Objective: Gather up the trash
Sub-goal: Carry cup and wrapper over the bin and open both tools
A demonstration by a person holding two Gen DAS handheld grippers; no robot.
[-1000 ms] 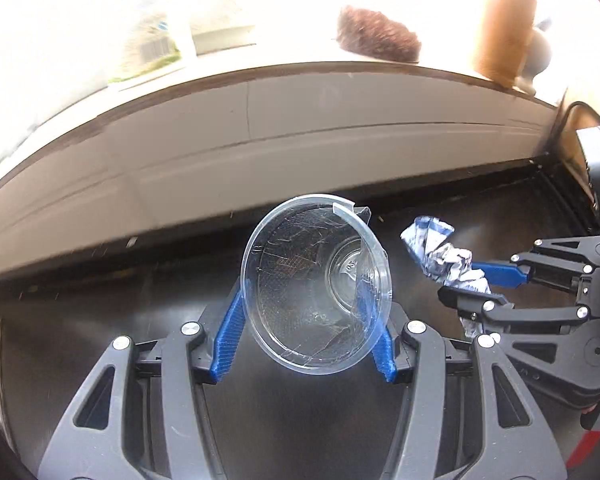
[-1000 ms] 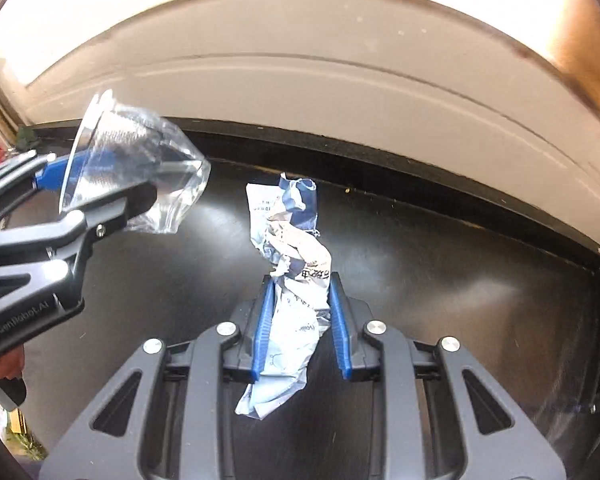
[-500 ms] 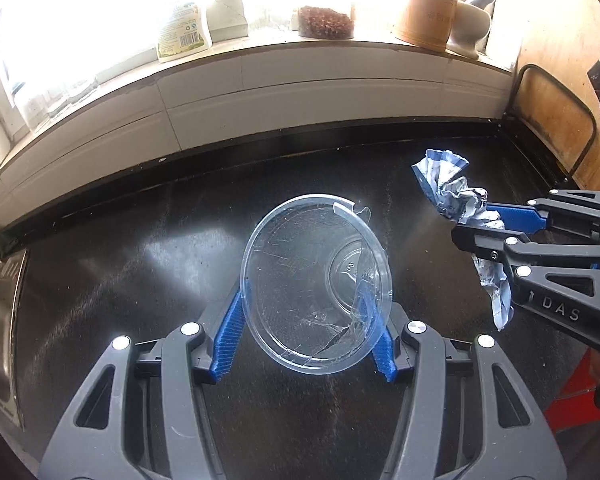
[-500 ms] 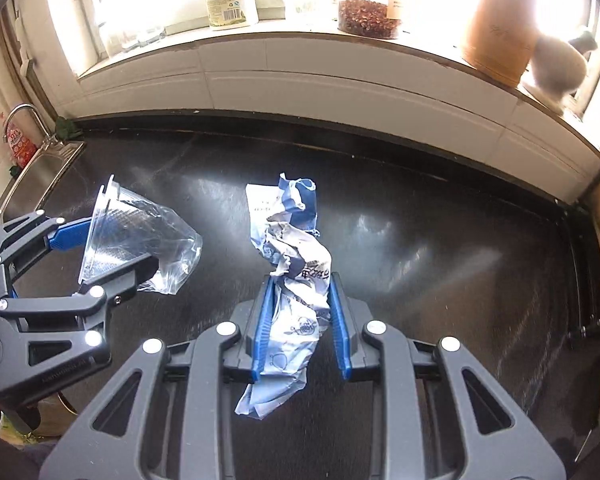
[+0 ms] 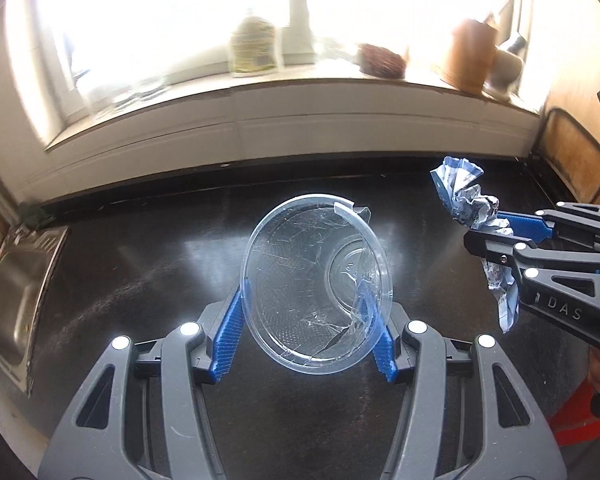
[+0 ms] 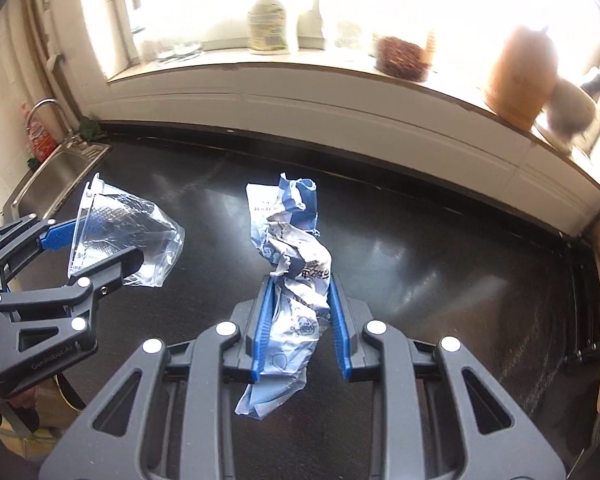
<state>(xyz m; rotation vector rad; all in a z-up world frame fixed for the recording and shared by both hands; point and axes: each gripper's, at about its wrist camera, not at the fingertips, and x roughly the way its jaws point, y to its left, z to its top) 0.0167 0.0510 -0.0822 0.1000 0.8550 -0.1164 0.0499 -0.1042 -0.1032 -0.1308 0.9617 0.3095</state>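
Observation:
My left gripper (image 5: 304,304) is shut on a cracked clear plastic cup (image 5: 316,280), mouth towards the camera, held above the black counter (image 5: 140,264). In the right wrist view the same cup (image 6: 120,236) sits in the left gripper (image 6: 100,248) at the left. My right gripper (image 6: 300,300) is shut on a crumpled blue-and-white wrapper (image 6: 292,256) that sticks up and hangs down between the fingers. In the left wrist view the wrapper (image 5: 468,204) and the right gripper (image 5: 496,232) are at the right.
A steel sink (image 5: 12,300) with a tap (image 6: 48,112) lies at the counter's left end. The white windowsill (image 6: 340,76) behind holds a bottle (image 6: 266,20), a bowl (image 6: 402,58) and a brown jar (image 6: 516,76). A wooden board (image 5: 572,160) stands at the right.
Both grippers have lifted up and back from the counter with the cup and the wrapper still held. The windowsill and sink have come into view.

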